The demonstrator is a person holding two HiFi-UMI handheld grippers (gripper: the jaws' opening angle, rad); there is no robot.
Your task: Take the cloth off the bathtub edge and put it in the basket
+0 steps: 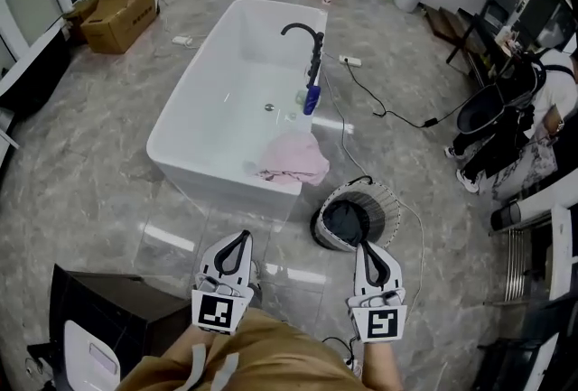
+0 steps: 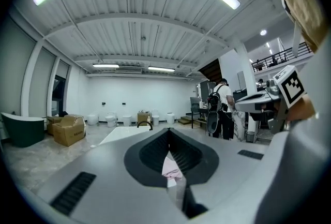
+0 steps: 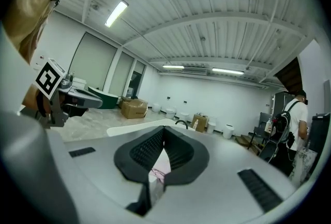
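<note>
A pink cloth [image 1: 293,159] lies draped over the near right corner of the white bathtub [image 1: 194,114]. Just to its right on the floor stands a round wire basket [image 1: 357,216] with a dark lining. Both grippers are held low in front of me, short of the tub. My left gripper [image 1: 242,240] is shut and empty, and so is my right gripper [image 1: 368,247]. In the left gripper view the jaws of the left gripper [image 2: 168,131] meet, with the cloth [image 2: 171,168] showing behind them. The right gripper view shows the right gripper [image 3: 164,129] likewise, the cloth [image 3: 160,170] beyond it.
A black faucet [image 1: 307,41] and a blue bottle [image 1: 312,98] stand at the tub's right rim. A black cable [image 1: 379,105] runs across the floor. A person [image 1: 524,123] stands at the right. Cardboard boxes [image 1: 122,12] and toilets line the back. A dark cabinet [image 1: 99,326] sits lower left.
</note>
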